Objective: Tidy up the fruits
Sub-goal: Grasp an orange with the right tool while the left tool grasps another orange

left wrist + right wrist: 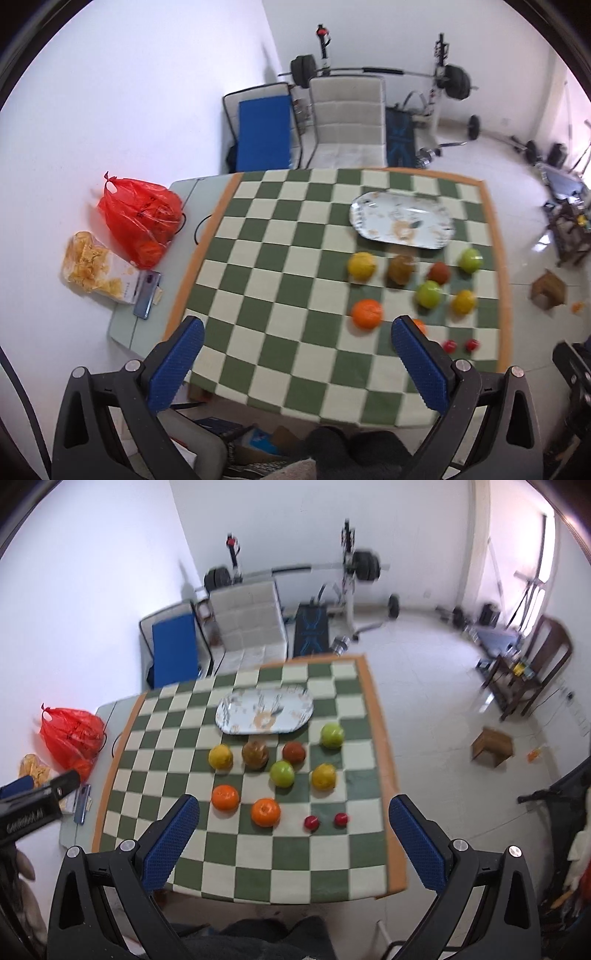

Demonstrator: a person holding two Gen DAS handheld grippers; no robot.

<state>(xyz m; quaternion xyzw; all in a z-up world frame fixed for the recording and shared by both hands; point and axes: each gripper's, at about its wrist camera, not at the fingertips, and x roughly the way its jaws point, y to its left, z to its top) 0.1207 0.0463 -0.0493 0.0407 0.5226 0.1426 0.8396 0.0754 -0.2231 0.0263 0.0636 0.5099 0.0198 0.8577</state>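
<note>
Fruits [280,773] loose on checkered cloth [258,853] | left hand-held gripper [297,363] spread | right hand-held gripper [293,842] spread | writing unreadable

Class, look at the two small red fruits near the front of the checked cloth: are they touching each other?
Apart. The right wrist view shows the left red fruit and the right red fruit with cloth visible between them.

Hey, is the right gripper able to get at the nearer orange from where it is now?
Probably yes. The right tongs are open and hold nothing, and the nearer orange lies on the checked cloth just ahead of them with nothing in front. The other orange sits apart to its left.
</note>
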